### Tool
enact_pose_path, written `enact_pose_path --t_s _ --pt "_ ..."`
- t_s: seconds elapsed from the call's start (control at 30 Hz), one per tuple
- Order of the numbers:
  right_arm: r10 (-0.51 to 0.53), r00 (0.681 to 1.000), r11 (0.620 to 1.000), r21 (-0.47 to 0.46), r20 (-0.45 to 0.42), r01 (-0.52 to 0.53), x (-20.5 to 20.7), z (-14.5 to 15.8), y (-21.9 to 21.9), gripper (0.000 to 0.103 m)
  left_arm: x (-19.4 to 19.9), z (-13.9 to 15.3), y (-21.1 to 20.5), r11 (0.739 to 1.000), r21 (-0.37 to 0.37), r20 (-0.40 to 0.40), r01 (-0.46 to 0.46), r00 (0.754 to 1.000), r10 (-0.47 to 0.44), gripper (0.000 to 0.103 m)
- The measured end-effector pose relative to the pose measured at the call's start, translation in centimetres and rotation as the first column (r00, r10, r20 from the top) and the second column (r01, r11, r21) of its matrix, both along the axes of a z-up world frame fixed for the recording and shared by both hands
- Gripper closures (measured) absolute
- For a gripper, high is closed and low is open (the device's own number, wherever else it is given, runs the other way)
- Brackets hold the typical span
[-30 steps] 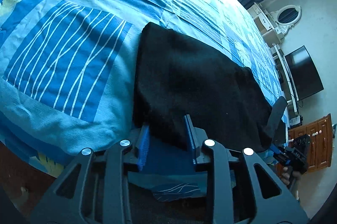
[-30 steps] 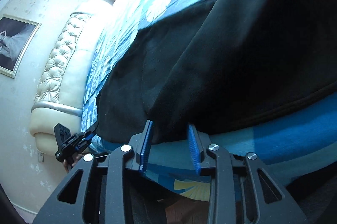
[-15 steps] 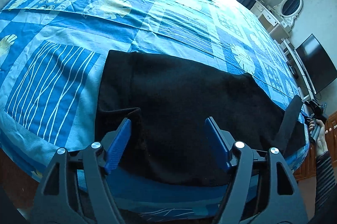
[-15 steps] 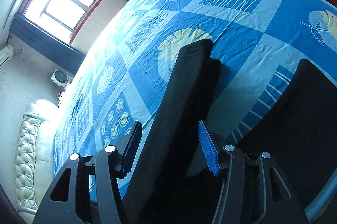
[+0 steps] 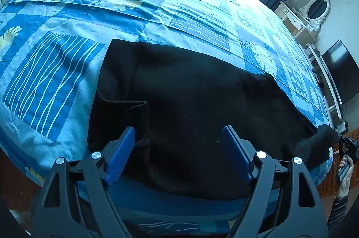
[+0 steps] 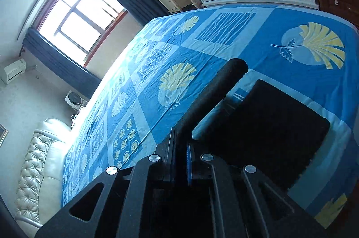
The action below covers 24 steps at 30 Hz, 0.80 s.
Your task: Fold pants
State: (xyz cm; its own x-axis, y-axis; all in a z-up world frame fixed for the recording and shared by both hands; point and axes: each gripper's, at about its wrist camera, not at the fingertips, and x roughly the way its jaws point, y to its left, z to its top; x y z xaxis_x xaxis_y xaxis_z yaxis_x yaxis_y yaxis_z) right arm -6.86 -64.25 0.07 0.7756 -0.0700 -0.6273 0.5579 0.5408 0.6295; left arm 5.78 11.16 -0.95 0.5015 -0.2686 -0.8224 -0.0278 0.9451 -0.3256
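Black pants (image 5: 202,92) lie flat across the near side of a bed with a blue patterned sheet (image 5: 56,72). My left gripper (image 5: 178,132) hovers over their near edge, jaws opening, nothing pressed between its blue pads (image 5: 121,150). At the far right, my right gripper (image 5: 347,146), held by a hand, lifts the pants' end (image 5: 325,137). In the right wrist view, my right gripper (image 6: 181,141) is shut on a raised strip of black fabric (image 6: 224,81). The rest of the pants (image 6: 269,126) lies on the sheet to its right.
The bed's near edge runs just below the pants. A dresser with an oval mirror (image 5: 316,7), a dark TV (image 5: 341,72) and a wooden cabinet stand on the right. A window (image 6: 74,14) and a tufted headboard (image 6: 38,166) are on the left.
My left jaws spread wide and pulled back from the pants' edge. The right gripper swung from the pants' middle to their end, closed on it and raised it.
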Motion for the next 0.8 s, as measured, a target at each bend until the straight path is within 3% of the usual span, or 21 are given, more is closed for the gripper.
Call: enact_pose_path --t_s 0.1,0.23,0.4,0.43,0.5,0.6,0.7,0.8 --pt "-0.026 0.998 0.999 0.036 -0.058 0.028 -3.4 -2.9 -0.6 0.096 -0.1 0.0 -0.2 1.000 0.005 0.002 0.003 1.000 -0.003 0.022" --pt "-0.002 0.996 0.994 0.113 -0.087 0.012 -4.3 -6.7 -1.1 0.096 0.0 -0.2 -0.5 1.000 0.008 0.001 0.005 1.000 -0.005 0.021" --pt "0.032 0.996 0.985 0.171 -0.078 -0.019 -5.3 -6.4 -2.2 0.088 -0.2 -0.3 -1.1 0.999 0.045 0.005 0.019 1.000 -0.019 0.020" --pt "0.025 0.993 0.990 0.139 -0.118 -0.008 -5.6 -5.8 -2.4 0.081 -0.2 -0.3 -1.2 0.998 0.053 0.006 0.021 1.000 -0.022 0.020" --pt "0.014 0.981 1.000 0.011 -0.196 -0.012 -6.1 -4.0 -2.6 0.080 -0.3 -0.3 -1.3 0.998 0.064 0.007 0.024 1.000 -0.025 0.020" --pt "0.009 0.976 0.986 -0.158 -0.219 -0.045 -5.6 -1.3 -3.5 0.075 -0.2 -0.4 -1.3 0.998 0.067 0.007 0.019 1.000 -0.019 0.019" --pt "0.098 0.985 0.983 -0.142 -0.144 -0.119 -3.1 -0.3 -5.4 0.074 -0.1 -0.5 -1.4 0.997 0.072 0.003 0.011 1.000 -0.011 0.019" --pt "0.200 0.971 0.966 -0.141 -0.129 -0.218 1.1 -0.1 -7.3 0.072 -0.1 -0.6 -1.5 0.997 0.075 0.000 -0.010 1.000 0.010 0.018"
